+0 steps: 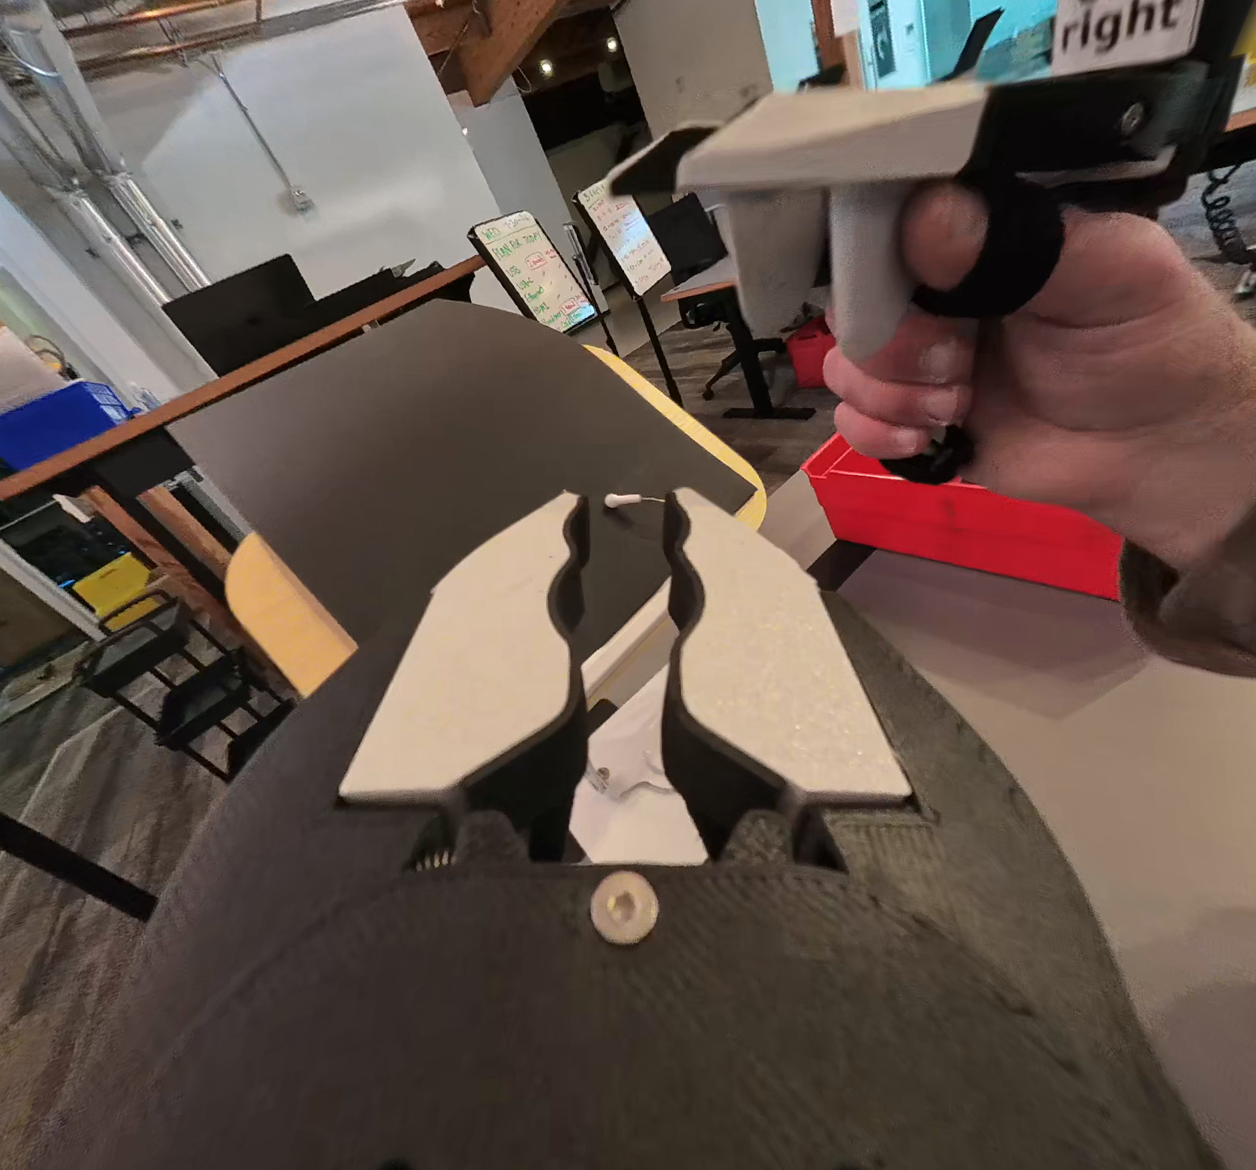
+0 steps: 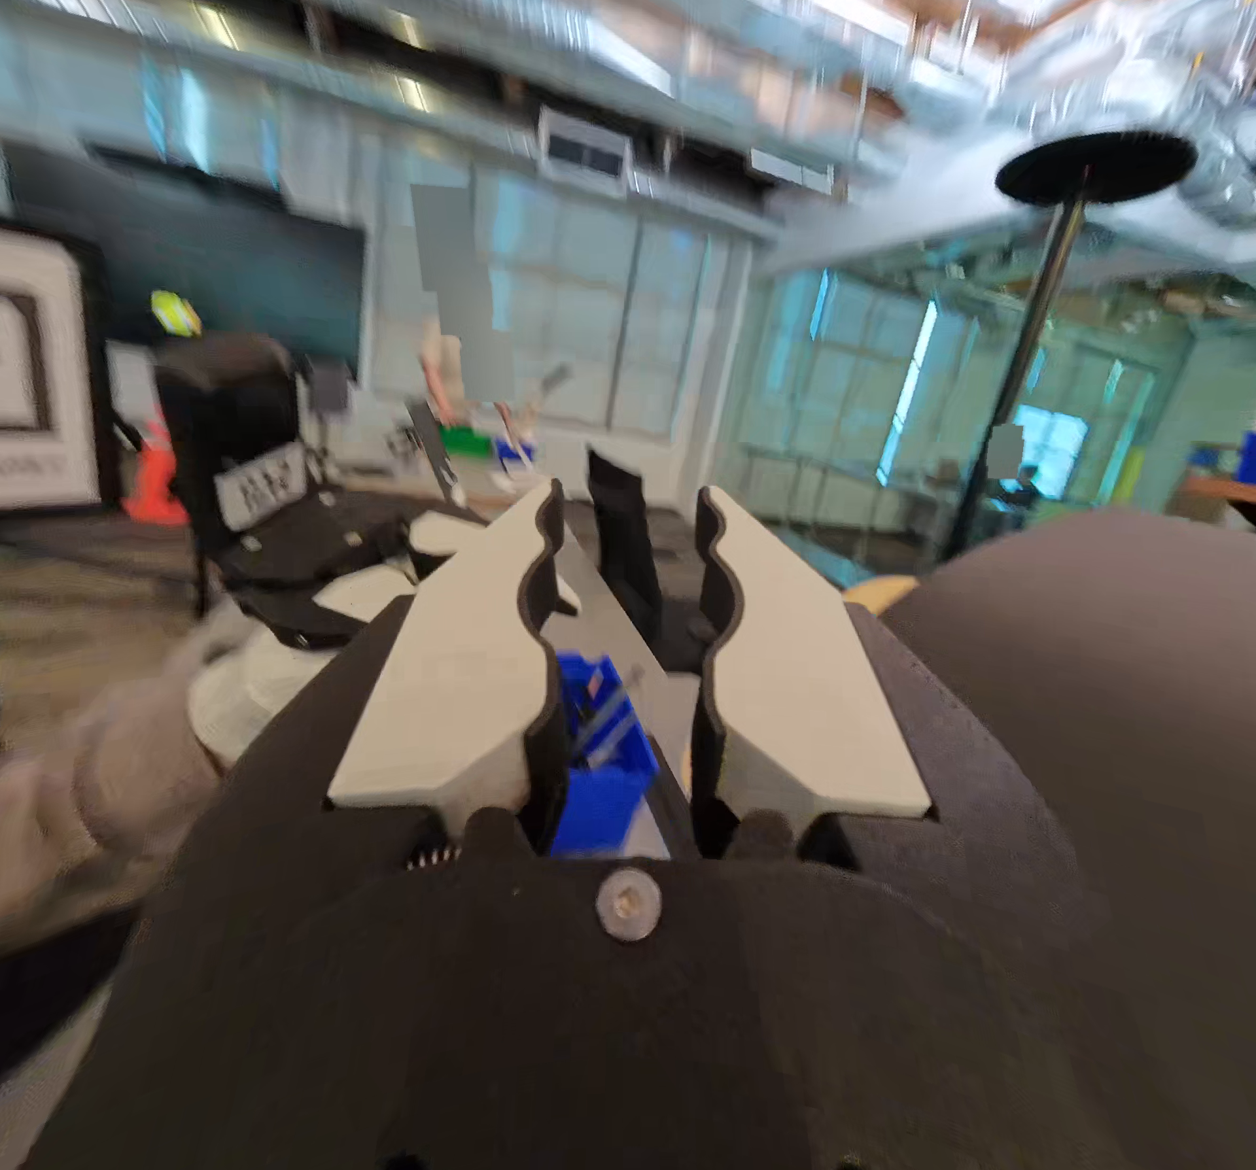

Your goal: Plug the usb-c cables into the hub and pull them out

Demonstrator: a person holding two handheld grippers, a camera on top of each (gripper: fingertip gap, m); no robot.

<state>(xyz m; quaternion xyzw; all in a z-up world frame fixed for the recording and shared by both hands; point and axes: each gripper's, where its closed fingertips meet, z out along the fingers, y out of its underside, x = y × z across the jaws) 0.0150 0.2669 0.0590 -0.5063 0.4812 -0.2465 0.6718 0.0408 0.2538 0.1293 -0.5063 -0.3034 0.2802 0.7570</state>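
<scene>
My left gripper (image 1: pixel 625 509) is open and empty, held above a black mat (image 1: pixel 421 431). A small white usb-c plug (image 1: pixel 622 500) with a thin cable lies on the mat, just beyond the fingertips. A hand holds my right gripper (image 1: pixel 652 166) high at the upper right, well above the mat. In the blurred right wrist view, my right gripper (image 2: pixel 629 505) is open and empty, pointing out into the room. The left gripper (image 2: pixel 401 563) shows there at the lower left. I see no hub in either view.
A red bin (image 1: pixel 951 526) stands on the grey table to the right of the mat. A blue bin (image 2: pixel 598 770) with items in it sits below the right gripper. Whiteboards (image 1: pixel 537 281), desks and a black cart (image 1: pixel 183 682) stand farther off. The gap from one gripper's tips to the other's is roughly 8 centimetres.
</scene>
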